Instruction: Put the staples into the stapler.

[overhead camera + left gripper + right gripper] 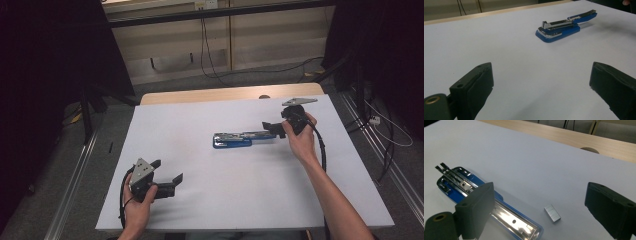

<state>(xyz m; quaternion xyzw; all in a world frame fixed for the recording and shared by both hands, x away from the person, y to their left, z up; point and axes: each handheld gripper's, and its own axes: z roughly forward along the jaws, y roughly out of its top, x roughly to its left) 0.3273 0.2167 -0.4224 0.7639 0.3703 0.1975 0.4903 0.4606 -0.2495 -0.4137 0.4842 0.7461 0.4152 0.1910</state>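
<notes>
While both tongs (166, 171) (272, 127) stand open, the staple strip (552, 213) beside the opened stapler (499, 205) may skid if nudged.

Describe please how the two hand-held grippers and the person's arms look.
Both the left gripper and the right gripper are black, with two blocky, padded jaws, a grey three-cornered plate on top, and a trailing black cable. A brass-coloured ring sits at the jaw base. The forearms are bare, with no sleeves.

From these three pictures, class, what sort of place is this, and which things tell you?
Probably a lab or workshop recording bench rather than an office: a table covered in plain white, dark curtains at both sides, loose cables on the floor, and an opened blue stapler as the only work piece.
</notes>
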